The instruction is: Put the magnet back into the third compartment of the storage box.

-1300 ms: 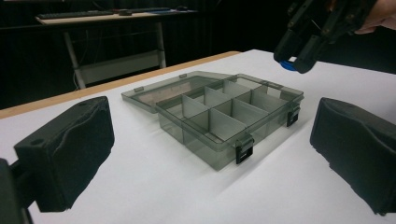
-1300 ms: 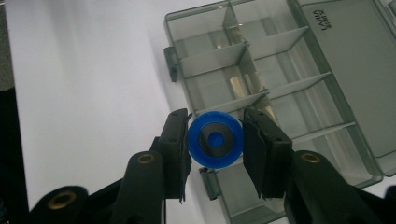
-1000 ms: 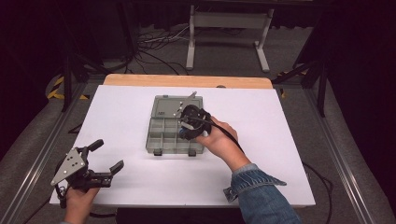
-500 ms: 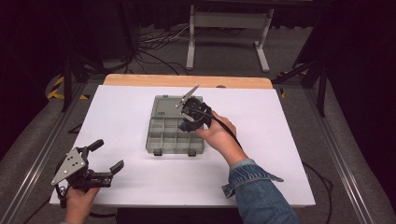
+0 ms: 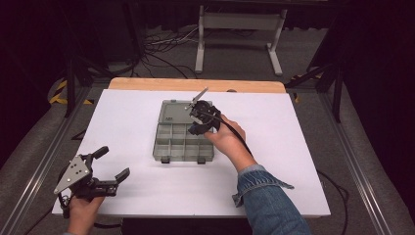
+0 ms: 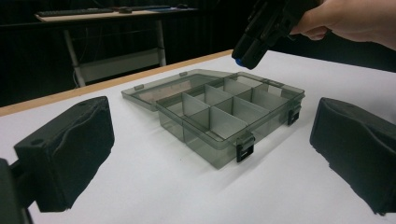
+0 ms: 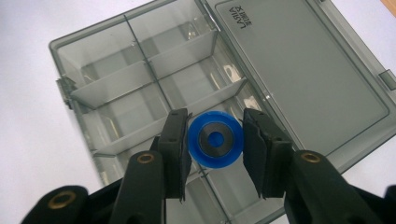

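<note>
With the right tongs (image 7: 214, 149) clamped on the blue disc (image 7: 215, 139) above the open compartment box (image 5: 166, 147) on the tabletop (image 5: 293, 161), lower squarely into one cell before releasing; left tongs (image 5: 111, 164) rest apart, empty.

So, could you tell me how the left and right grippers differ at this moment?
The left gripper is open and holds nothing, while the right gripper is shut on a blue disc. The left hangs near the table's front left corner; the right is poised over the open grey compartment box. Both are black, two-jawed and hand-held.
</note>
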